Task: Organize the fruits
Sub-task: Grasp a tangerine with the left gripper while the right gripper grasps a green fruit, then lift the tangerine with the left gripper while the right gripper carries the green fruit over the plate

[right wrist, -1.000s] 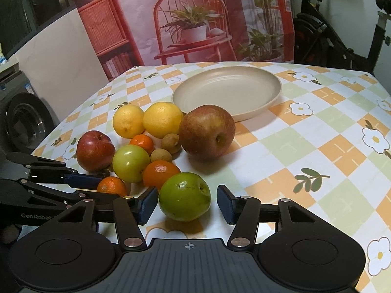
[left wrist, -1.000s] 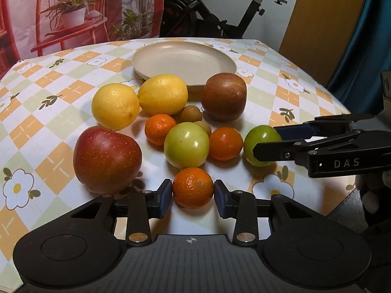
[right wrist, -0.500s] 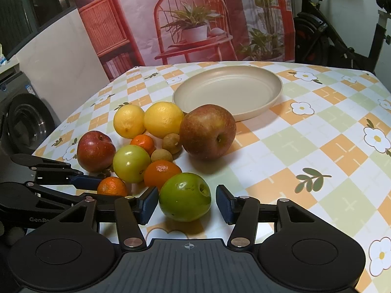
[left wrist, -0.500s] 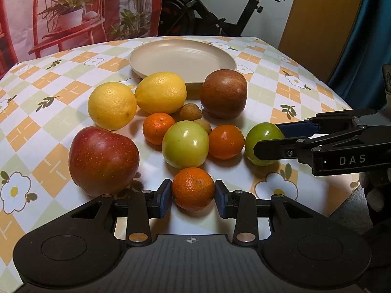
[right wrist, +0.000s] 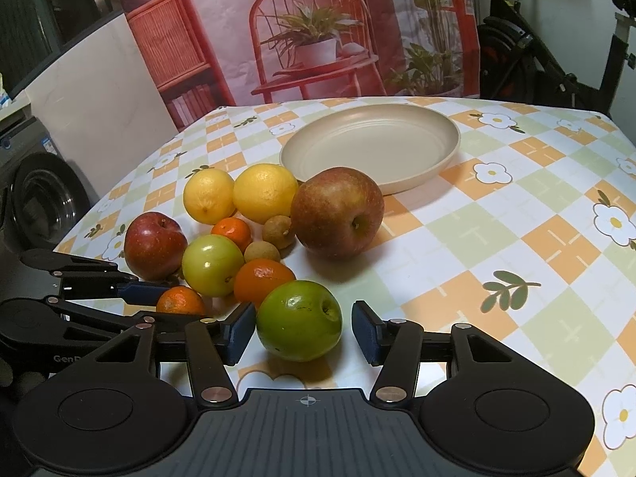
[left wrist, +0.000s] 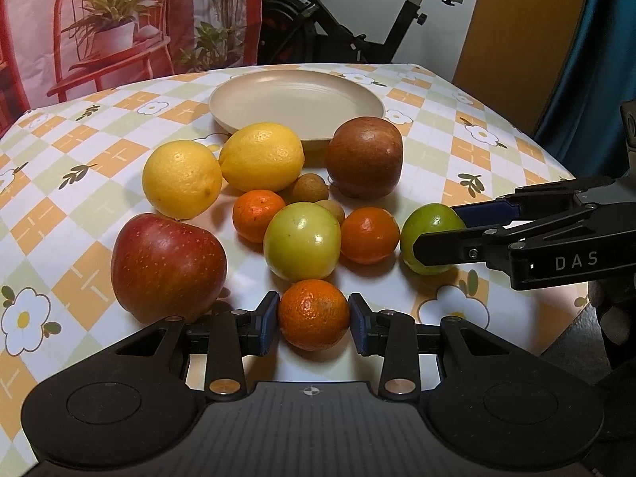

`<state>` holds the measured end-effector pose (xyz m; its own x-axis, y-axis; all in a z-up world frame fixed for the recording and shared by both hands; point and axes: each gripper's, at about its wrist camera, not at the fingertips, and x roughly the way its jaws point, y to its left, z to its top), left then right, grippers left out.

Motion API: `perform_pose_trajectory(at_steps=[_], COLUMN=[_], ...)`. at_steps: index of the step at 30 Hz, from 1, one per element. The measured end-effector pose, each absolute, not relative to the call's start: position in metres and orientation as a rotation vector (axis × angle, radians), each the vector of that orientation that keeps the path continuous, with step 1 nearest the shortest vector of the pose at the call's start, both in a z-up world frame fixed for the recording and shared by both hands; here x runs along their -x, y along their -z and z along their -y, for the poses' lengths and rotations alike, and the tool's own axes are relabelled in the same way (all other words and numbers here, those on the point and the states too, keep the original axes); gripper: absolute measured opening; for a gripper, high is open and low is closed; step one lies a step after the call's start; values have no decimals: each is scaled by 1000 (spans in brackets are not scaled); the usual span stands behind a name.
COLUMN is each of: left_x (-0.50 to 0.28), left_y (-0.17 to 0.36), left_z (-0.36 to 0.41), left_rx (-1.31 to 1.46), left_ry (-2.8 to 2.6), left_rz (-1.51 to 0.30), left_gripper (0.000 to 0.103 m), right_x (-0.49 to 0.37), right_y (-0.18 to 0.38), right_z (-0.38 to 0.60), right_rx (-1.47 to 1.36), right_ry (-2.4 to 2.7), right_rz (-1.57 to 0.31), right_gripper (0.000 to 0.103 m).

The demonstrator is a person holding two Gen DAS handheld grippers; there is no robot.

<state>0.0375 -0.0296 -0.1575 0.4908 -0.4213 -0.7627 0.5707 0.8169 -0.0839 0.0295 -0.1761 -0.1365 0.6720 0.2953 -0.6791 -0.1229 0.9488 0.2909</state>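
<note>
While the left wrist view shows the small orange (left wrist: 313, 314) squarely between the pads of the left hand-held gripper (left wrist: 313, 324), the right wrist view shows only its top (right wrist: 179, 300) behind that gripper's fingers (right wrist: 135, 291). Both pads lie against the orange's sides: narrow, clamped on it, fruit resting on the bench (left wrist: 79, 206).

Right wrist view: green apple (right wrist: 299, 320) sits between the pads of the right hand-held gripper (right wrist: 304, 332); left pad just beside it, a clear gap at the right pad, so jaws are moderately wide and not gripping. From the left view this gripper enters from the right, fingers either side of the same apple (left wrist: 431, 234).

Both grippers slant down toward the bench.

Count:
- red apples: 2 (left wrist: 169, 266) (left wrist: 363, 157)
- lemons: 2 (left wrist: 182, 178) (left wrist: 261, 156)
- green fruits: 2, incl. pale one (left wrist: 302, 241)
- oranges: 3 (left wrist: 258, 215) (left wrist: 369, 235)
- small brown fruits: 2 (right wrist: 278, 231) (right wrist: 261, 251)
- beige plate (left wrist: 296, 99): 1, empty, behind the fruit.
</note>
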Motion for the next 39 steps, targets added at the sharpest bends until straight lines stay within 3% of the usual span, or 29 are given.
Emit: perform_pose_trajectory(at_steps=[26,39], left_x=[-31,-28], left_y=[149,107], left_z=[27,20], left_rx=[-196,-211], left_ry=[603,608], left_rz=[-825,-686], left_gripper=[39,39], right_x=[-27,-27], right_y=[132,95], right_z=[180,196], right_rx=[-241,-282], right_ry=[-238,-219], right_rz=[-794,-724], right_gripper=[44,44])
